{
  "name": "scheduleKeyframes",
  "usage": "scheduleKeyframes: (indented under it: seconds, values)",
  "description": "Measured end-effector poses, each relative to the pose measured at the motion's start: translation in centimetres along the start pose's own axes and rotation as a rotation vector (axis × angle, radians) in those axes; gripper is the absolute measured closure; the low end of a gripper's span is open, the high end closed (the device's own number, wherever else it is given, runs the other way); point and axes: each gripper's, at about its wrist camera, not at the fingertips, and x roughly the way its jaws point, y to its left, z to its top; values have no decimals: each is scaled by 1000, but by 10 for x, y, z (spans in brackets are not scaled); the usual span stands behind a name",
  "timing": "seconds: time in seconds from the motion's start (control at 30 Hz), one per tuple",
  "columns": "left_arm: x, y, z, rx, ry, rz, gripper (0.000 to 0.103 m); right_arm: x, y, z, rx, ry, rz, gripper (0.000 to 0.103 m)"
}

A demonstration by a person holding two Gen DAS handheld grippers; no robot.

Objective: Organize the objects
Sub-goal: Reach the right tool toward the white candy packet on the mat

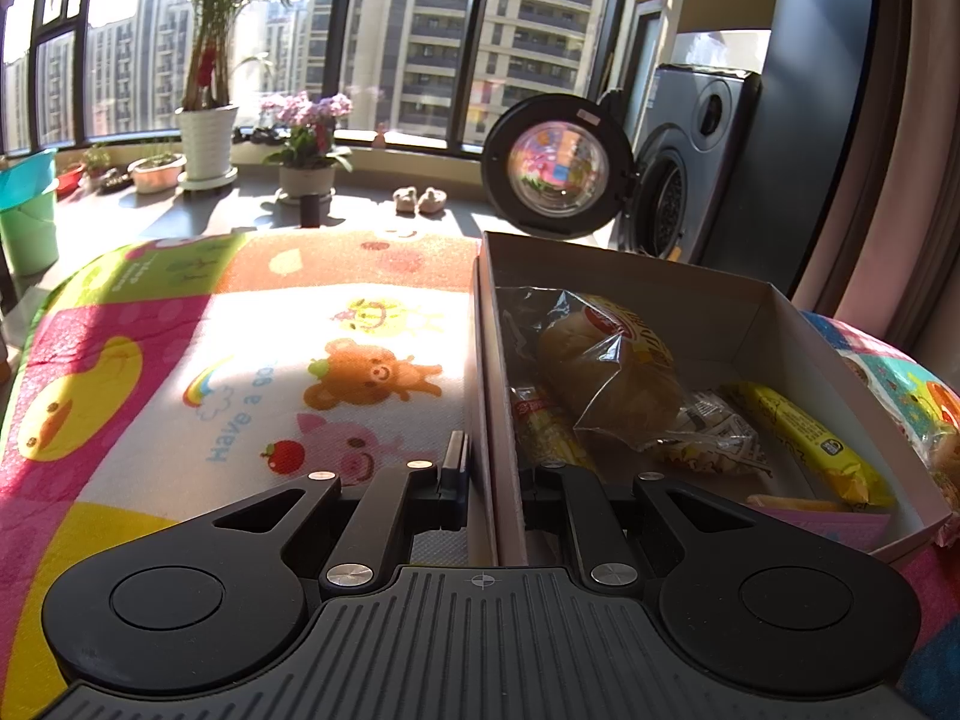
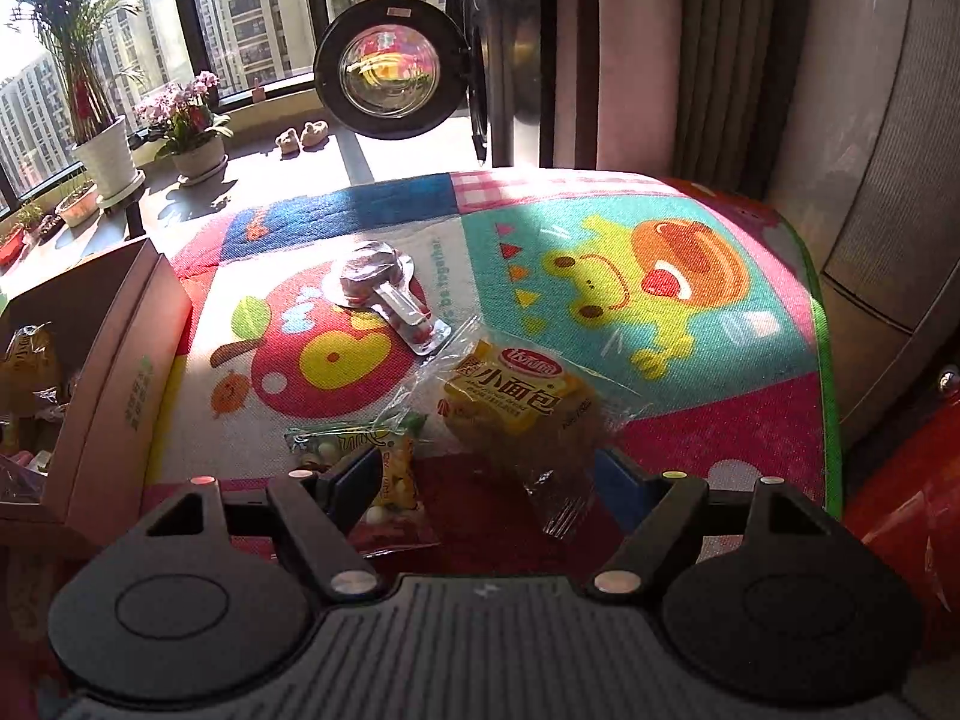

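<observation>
My left gripper (image 1: 493,468) is shut on the left wall of an open cardboard box (image 1: 489,396); one finger is outside, one inside. The box holds a wrapped bread roll (image 1: 606,372), a yellow snack bar (image 1: 804,438) and other packets. My right gripper (image 2: 486,474) is open and low over the colourful mat. A yellow bread packet (image 2: 522,402) lies between its fingers, slightly blurred. A small candy packet (image 2: 372,456) lies by the left finger. A foil-wrapped spoon-shaped item (image 2: 384,288) lies farther back. The box's pink side (image 2: 114,372) shows at the left.
The cartoon play mat (image 1: 240,372) covers the surface. A washing machine with its round door open (image 1: 558,165) stands behind. Potted plants (image 1: 207,138) and small shoes (image 1: 420,199) line the windowsill. Curtains (image 2: 690,54) hang at the right.
</observation>
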Motion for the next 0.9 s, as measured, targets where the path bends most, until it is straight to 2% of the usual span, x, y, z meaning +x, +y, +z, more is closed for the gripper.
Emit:
scheduleKeyframes:
  seconds: [0.07,0.17,0.27,0.47,0.53,0.77,0.9]
  values:
    - [0,0,0,0,0,0,90,3,11,-1,-28,23,66,22]
    - [0,0,0,0,0,0,90,15,29,-2,-87,37,37,20]
    - [0,0,0,-1,0,-1,90,28,40,0,-102,32,20,10]
    - [1,2,0,-2,1,-2,89,40,65,0,-210,54,-13,10]
    - [1,2,0,-3,1,-3,89,40,76,-7,-263,69,-42,15]
    - [1,3,0,-5,1,-4,89,31,80,-16,-214,133,89,18]
    - [1,3,0,-2,1,-2,89,20,65,-13,-139,107,117,18]
